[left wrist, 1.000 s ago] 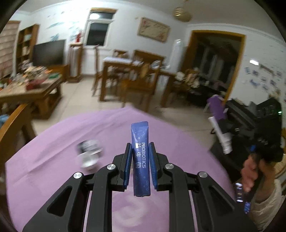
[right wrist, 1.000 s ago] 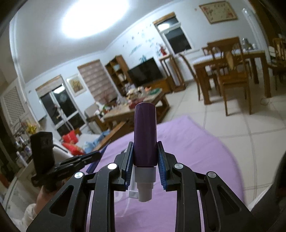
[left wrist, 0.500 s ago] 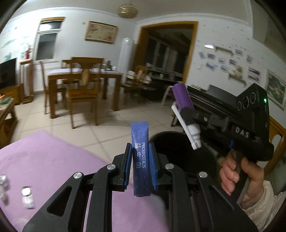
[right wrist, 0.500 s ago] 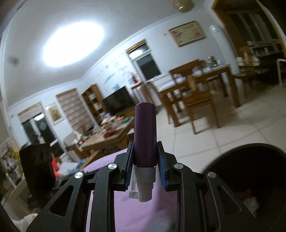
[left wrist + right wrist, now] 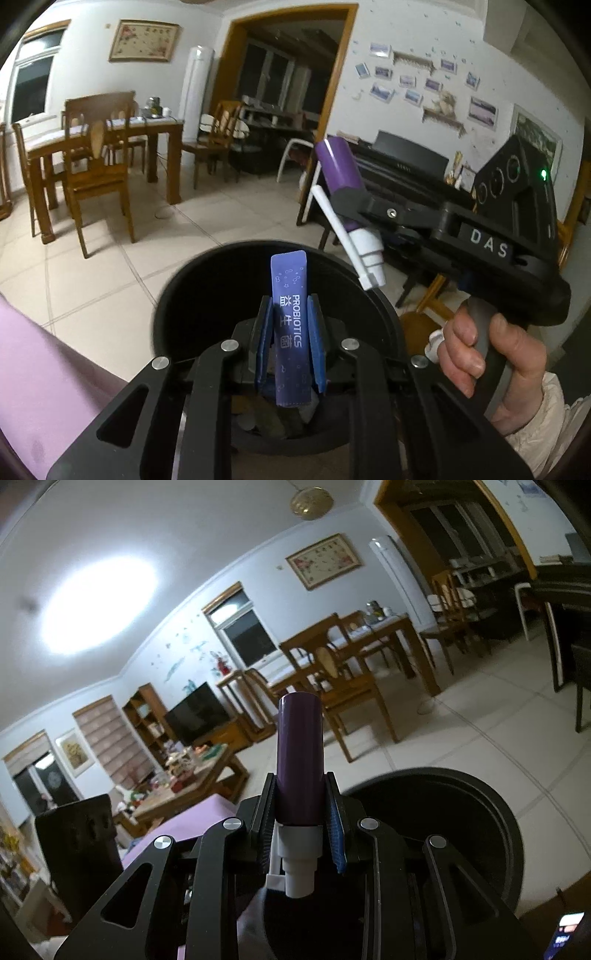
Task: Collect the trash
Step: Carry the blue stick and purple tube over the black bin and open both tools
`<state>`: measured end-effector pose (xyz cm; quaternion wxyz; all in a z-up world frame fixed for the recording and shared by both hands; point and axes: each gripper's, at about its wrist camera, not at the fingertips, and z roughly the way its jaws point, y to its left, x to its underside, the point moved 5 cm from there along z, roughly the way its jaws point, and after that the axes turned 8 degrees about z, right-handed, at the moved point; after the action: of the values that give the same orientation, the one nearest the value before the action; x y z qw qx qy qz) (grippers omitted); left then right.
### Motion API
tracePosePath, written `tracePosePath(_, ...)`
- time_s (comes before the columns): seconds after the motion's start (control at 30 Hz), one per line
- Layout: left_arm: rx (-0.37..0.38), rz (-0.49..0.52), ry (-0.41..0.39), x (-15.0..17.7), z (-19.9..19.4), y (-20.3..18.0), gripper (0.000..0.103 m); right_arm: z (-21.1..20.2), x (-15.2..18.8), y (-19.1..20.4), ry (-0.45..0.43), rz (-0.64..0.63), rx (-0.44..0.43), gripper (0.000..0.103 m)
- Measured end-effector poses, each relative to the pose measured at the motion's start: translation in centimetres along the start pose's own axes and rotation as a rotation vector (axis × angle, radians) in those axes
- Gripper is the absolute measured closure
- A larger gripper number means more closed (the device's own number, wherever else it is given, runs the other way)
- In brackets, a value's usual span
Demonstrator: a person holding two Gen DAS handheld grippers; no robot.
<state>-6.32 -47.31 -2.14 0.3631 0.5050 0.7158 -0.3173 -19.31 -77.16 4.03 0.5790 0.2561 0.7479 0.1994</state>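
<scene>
While the blue sachet [image 5: 290,325] stands upright over the black bin [image 5: 173,295], left gripper [image 5: 290,343] clamped on it, right gripper [image 5: 301,825] clamped on a purple bottle [image 5: 300,760], nozzle down, above the bin's rim [image 5: 498,805], purple cloth [image 5: 44,376] at left.

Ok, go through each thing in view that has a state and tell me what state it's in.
Left tongs: shut on the probiotics sachet.
Probiotics sachet: upright, gripped, above the bin.
Right tongs: shut on the purple bottle.
Purple bottle: gripped, white nozzle end toward the camera.
Black bin: open, some trash inside.
</scene>
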Motion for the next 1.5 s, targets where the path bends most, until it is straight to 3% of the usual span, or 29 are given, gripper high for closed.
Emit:
tracePosePath(0.2, 0.007, 0.015, 0.042, 0.2, 1.8, -1.0, 0.083, 0.6, 1.1, -2.9, 0.016, 0.031, 0.028, 0.077)
tracePosePath(0.47, 0.001, 0.033, 0.072, 0.4, 2.5, -1.9, 0.083, 1.9, 3.8, -2.1, 0.032, 0.051, 0.043, 0.077)
tracePosePath(0.93, 0.003, 0.064, 0.1, 0.4, 3.2, -3.0, 0.081, 2.4, 5.6, -0.5, 0.044, 0.061, 0.08, 0.077)
tracePosePath(0.97, -0.002, 0.066, 0.106, 0.3, 3.4, -3.0, 0.078, 2.6, 5.8, -0.4, 0.053, 0.063, 0.081, 0.077)
tracePosePath(1.0, -0.006, 0.067, 0.111, 0.3, 3.4, -3.0, 0.063, 2.8, 5.9, -0.4, 0.065, 0.066, 0.079, 0.07)
tracePosePath(1.03, -0.021, 0.069, 0.114, 0.2, 3.4, -3.0, 0.05, 3.0, 6.0, -0.3, 0.068, 0.07, 0.078, 0.054)
tracePosePath(1.07, -0.044, 0.072, 0.106, 0.2, 3.2, -2.9, 0.021, 2.9, 6.0, -0.3, 0.065, 0.075, 0.08, 0.044)
tracePosePath(1.1, -0.085, 0.084, 0.079, 0.0, 2.7, -2.8, 0.009, 2.8, 6.1, -0.2, 0.059, 0.079, 0.077, 0.031)
tracePosePath(1.3, -0.132, 0.127, 0.06, -0.5, 1.7, -3.0, 0.005, 2.8, 6.4, 0.7, 0.052, 0.063, 0.063, 0.012)
tracePosePath(1.5, -0.154, 0.132, 0.045, -0.4, 0.1, -2.6, 0.005, 3.0, 6.6, 1.2, 0.063, 0.06, 0.068, 0.007)
